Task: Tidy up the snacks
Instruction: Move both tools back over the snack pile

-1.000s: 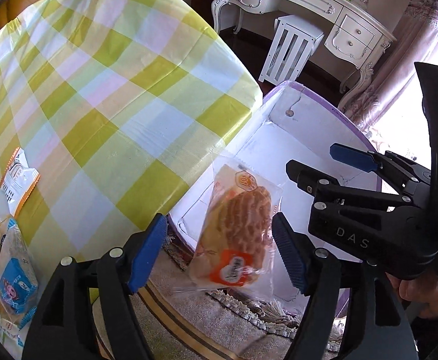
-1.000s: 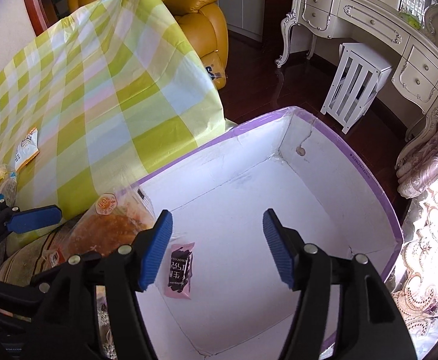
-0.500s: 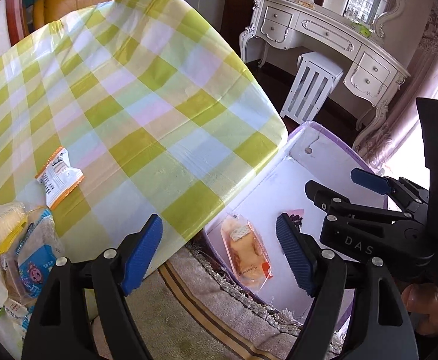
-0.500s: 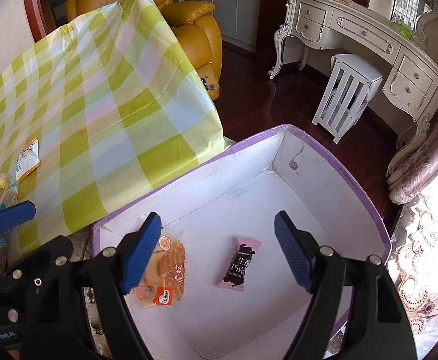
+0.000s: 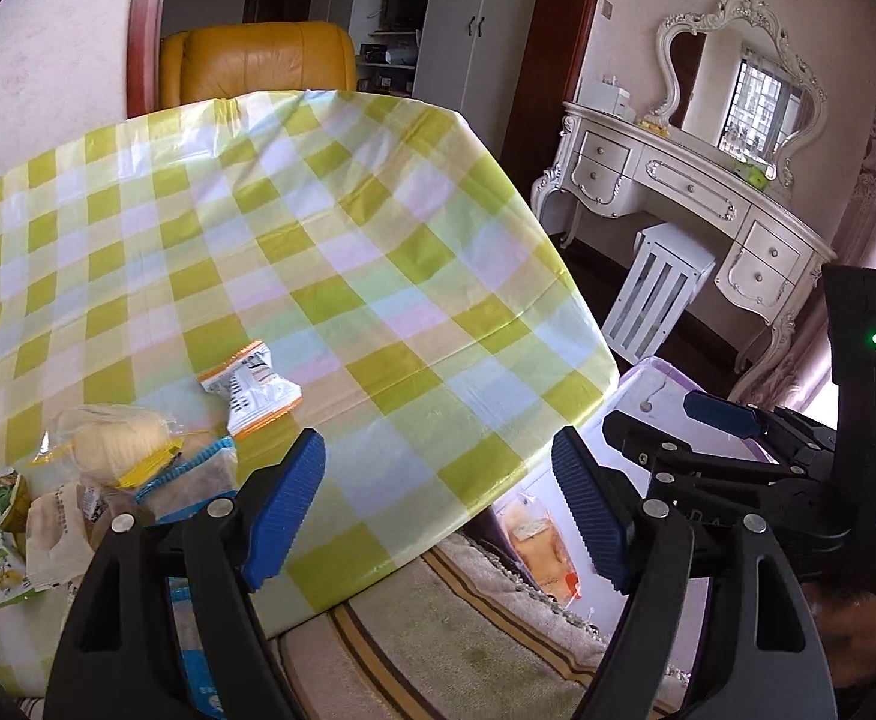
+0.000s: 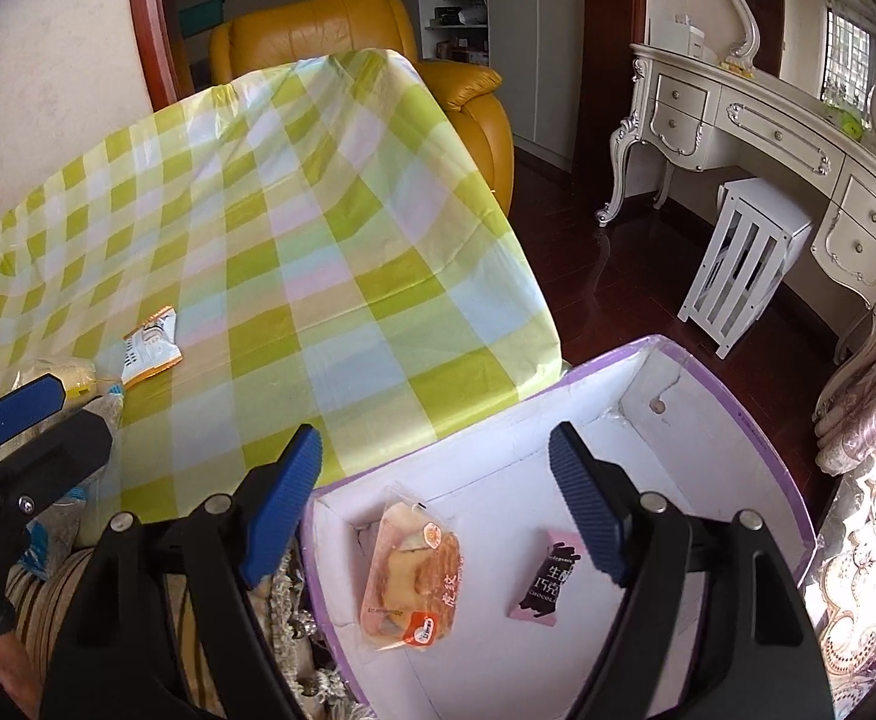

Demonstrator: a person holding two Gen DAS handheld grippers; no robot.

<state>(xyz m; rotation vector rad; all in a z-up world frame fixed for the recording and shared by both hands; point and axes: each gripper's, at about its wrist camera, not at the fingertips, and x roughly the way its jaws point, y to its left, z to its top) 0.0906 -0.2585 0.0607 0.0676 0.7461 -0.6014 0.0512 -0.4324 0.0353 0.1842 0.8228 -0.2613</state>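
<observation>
Bread packet (image 6: 411,582) dropped from left gripper (image 5: 438,504) into box (image 6: 756,438); both grippers' jaws spread, empty; right gripper (image 6: 435,504) partly hides chocolate bar (image 6: 549,585).

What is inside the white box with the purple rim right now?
Two snacks lie on the floor of the box: a bread packet and a dark chocolate bar, apart from each other. The near corners are hidden behind the right gripper.

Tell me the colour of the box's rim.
The box rim is purple, around white inner walls. The right wrist view shows it best.
</observation>
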